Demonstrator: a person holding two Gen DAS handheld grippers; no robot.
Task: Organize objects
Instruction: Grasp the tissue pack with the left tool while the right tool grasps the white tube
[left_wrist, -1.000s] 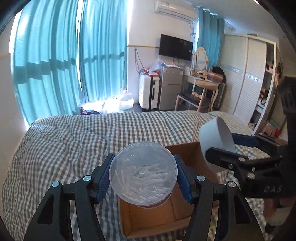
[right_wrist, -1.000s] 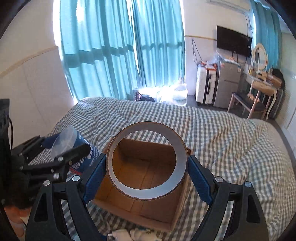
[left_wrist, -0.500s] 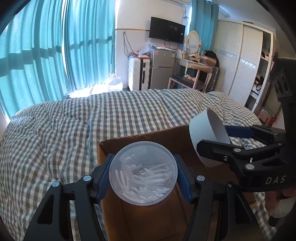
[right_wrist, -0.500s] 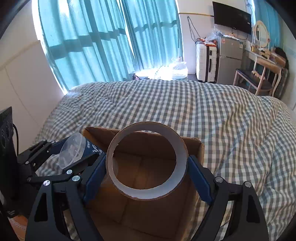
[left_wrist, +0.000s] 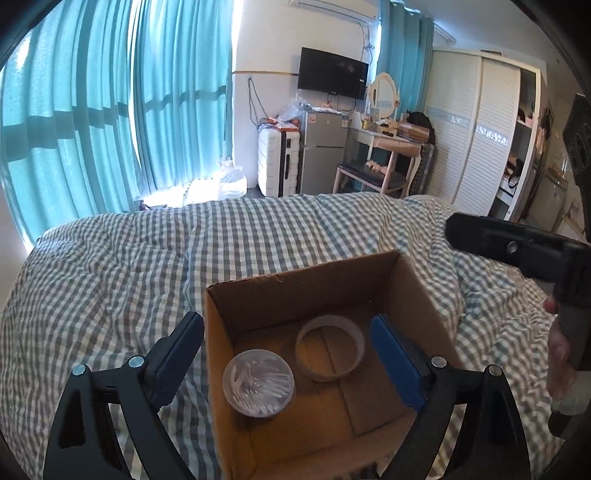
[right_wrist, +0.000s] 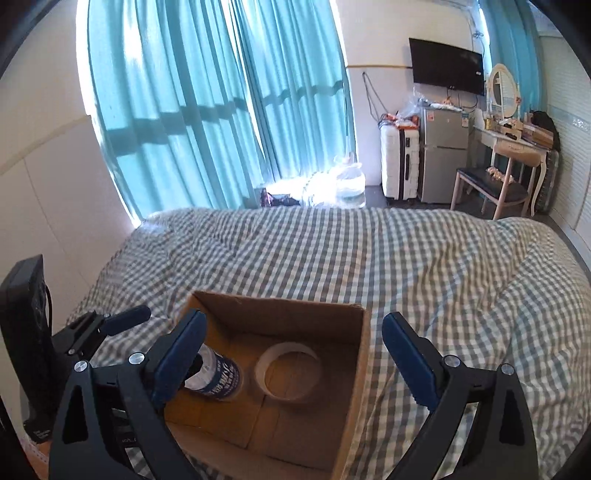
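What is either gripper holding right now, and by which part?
Nothing. The left gripper and right gripper are both open; the cotton swab tub and tape roll sit in the cardboard box.

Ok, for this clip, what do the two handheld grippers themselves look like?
The left gripper and the right gripper match: black plastic frames with triangular cut-outs, silver bolt heads at the joints, and blue ribbed pads on the fingers. The left view shows the right one's black body, gripped by a bare hand. No cables are clearly visible.
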